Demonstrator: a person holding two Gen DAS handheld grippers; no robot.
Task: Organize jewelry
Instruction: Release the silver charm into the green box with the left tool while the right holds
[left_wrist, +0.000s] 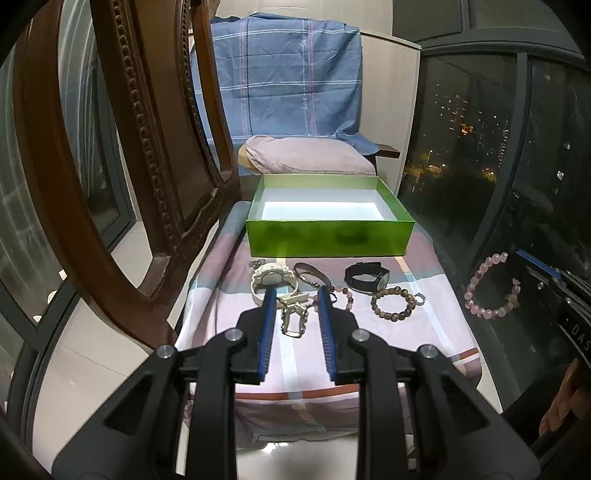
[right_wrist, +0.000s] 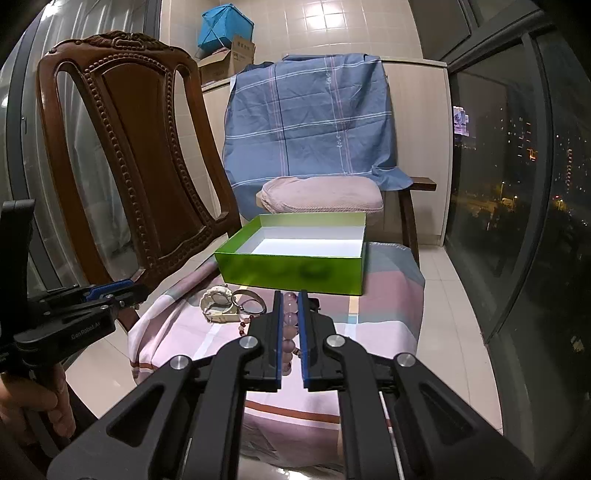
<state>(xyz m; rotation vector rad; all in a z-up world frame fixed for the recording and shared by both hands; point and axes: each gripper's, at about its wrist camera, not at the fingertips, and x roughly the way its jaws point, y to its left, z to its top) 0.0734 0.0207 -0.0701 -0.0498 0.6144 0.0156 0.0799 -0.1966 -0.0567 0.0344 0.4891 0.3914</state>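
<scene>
An open green box (left_wrist: 328, 236) with a white inside stands at the far end of a cloth-covered seat; it also shows in the right wrist view (right_wrist: 291, 275). In front of it lie a white watch (left_wrist: 273, 280), a thin brown strap (left_wrist: 308, 273), a gold chain piece (left_wrist: 293, 317), a black watch (left_wrist: 367, 277) and a brown bead bracelet (left_wrist: 393, 302). My left gripper (left_wrist: 295, 295) is open, low over the gold chain piece. My right gripper (right_wrist: 289, 301) is shut on a pink bead bracelet (right_wrist: 289, 332), which hangs at the right of the left wrist view (left_wrist: 491, 288).
A carved wooden chair back (right_wrist: 122, 155) stands close on the left. Behind the box is another chair with a pink cushion (right_wrist: 321, 197) and a blue plaid cloth (right_wrist: 310, 118). Dark glass windows (right_wrist: 517, 192) run along the right. The seat cloth (left_wrist: 406, 339) drops off at its edges.
</scene>
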